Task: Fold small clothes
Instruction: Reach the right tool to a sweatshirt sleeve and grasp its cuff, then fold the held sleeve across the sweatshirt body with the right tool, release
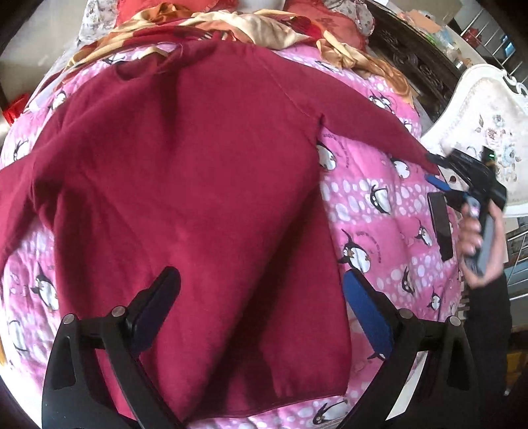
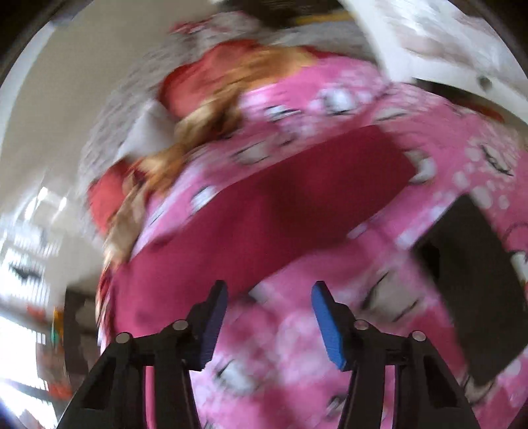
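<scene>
A dark red long-sleeved top (image 1: 184, 171) lies spread flat on a pink penguin-print quilt (image 1: 373, 211). My left gripper (image 1: 260, 287) is open and empty above the top's lower body, near the hem. My right gripper (image 1: 432, 166) is at the tip of the top's right sleeve, at the bed's right edge. In the blurred right wrist view the right gripper (image 2: 269, 293) is open and empty, just short of the sleeve (image 2: 264, 211).
A black phone (image 1: 440, 226) lies on the quilt near the right edge; it also shows in the right wrist view (image 2: 475, 287). Crumpled red and gold bedding (image 1: 211, 26) sits at the far end. A white floral chair (image 1: 485, 138) stands to the right.
</scene>
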The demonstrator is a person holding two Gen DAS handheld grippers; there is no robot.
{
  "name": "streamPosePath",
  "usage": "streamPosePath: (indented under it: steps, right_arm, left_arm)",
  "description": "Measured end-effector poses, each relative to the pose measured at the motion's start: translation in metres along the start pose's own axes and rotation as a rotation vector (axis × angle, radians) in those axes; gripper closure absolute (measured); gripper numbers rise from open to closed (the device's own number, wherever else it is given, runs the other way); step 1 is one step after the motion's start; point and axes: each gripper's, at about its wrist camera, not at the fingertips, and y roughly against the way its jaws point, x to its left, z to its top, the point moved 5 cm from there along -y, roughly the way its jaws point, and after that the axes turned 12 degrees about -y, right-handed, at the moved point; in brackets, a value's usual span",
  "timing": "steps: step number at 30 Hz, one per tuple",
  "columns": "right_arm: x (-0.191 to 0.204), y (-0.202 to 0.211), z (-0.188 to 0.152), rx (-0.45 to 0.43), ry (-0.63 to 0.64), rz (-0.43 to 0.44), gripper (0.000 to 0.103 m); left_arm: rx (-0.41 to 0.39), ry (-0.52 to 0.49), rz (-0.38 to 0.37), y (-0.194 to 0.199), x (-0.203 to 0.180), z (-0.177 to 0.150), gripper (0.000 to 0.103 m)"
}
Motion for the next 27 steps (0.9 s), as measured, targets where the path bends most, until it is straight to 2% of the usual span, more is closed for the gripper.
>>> streamPosePath:
  steps: [1, 3, 8, 10, 12, 16, 18, 22, 23, 25, 27]
  right_arm:
    - [-0.008, -0.007, 0.012, 0.007, -0.041, 0.013, 0.053]
    - [-0.025, -0.018, 0.032, 0.017, -0.148, 0.049, 0.061]
    - [-0.037, -0.032, 0.048, 0.008, -0.220, 0.040, 0.064]
    - [-0.038, -0.032, 0.053, -0.006, -0.213, 0.023, 0.072]
    - [-0.033, -0.025, 0.056, -0.037, -0.178, -0.008, 0.096]
    - [0.016, 0.016, 0.047, -0.171, 0.040, -0.038, 0.097]
    - [0.056, 0.041, 0.029, -0.224, 0.160, -0.020, 0.097]
    - [0.156, 0.083, -0.049, -0.303, 0.462, 0.042, 0.097]
    - [0.176, 0.089, -0.071, -0.305, 0.523, 0.067, 0.097]
    - [0.224, 0.097, -0.135, -0.297, 0.691, 0.122, 0.098]
    - [0.250, 0.091, -0.187, -0.248, 0.785, 0.172, 0.097]
  left_arm:
    - [0.005, -0.002, 0.004, -0.002, 0.000, -0.001, 0.003]
    - [0.012, -0.001, 0.009, -0.005, 0.002, -0.002, 0.003]
    - [0.024, 0.016, 0.025, -0.008, 0.009, -0.005, 0.003]
    - [0.023, 0.024, 0.023, -0.008, 0.012, -0.006, 0.003]
    - [0.016, 0.029, 0.025, -0.004, 0.015, -0.008, 0.003]
    - [-0.017, 0.054, 0.015, 0.010, 0.026, -0.013, 0.003]
    - [-0.040, 0.076, 0.012, 0.020, 0.036, -0.017, 0.003]
    - [-0.082, 0.144, 0.010, 0.040, 0.066, -0.026, 0.003]
    - [-0.092, 0.164, 0.014, 0.044, 0.076, -0.028, 0.003]
    - [-0.109, 0.214, 0.025, 0.054, 0.100, -0.036, 0.003]
    - [-0.121, 0.271, 0.033, 0.062, 0.126, -0.044, 0.003]
